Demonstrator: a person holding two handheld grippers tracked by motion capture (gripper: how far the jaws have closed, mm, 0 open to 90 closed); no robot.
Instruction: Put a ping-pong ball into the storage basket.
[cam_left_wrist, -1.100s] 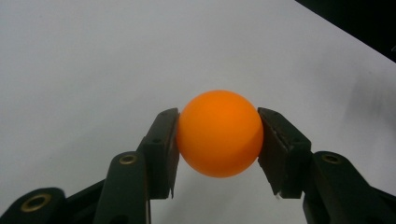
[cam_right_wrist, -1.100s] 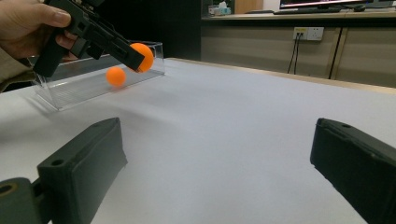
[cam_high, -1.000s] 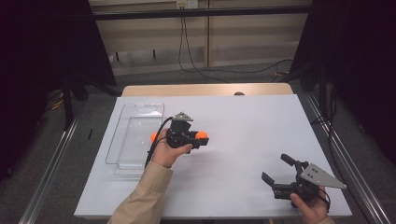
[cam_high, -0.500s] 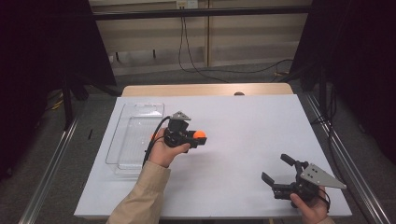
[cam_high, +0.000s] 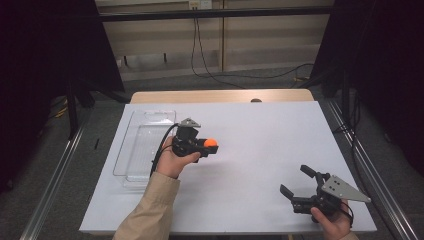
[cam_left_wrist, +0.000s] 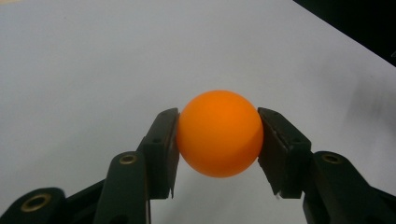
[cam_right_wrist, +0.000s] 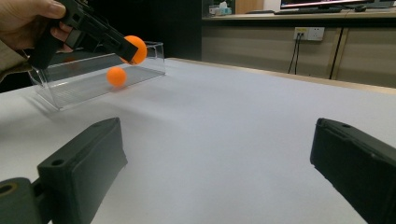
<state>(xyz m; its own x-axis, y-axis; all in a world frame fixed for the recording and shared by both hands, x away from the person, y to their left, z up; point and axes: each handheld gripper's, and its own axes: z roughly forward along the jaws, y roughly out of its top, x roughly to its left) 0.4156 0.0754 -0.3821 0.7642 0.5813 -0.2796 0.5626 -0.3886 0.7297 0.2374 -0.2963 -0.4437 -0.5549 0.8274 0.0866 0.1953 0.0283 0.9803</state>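
Note:
My left gripper hovers over the white table, just right of a clear plastic tray, and is shut on an orange ball. In the left gripper view the ball sits squeezed between both jaws of the left gripper. At the front right, my right gripper rests low on the table, open and holding nothing. In the right gripper view the right gripper faces the tray and the held ball. A second orange round shape shows at the tray's wall; ball or reflection, I cannot tell.
The tray lies along the table's left side, its long side running front to back. A wooden strip borders the far edge. Metal rails run beside the table on both sides. Cables hang at the back wall.
My left gripper, still shut on the ball, has shifted slightly toward the far side. The right gripper has stayed put, open.

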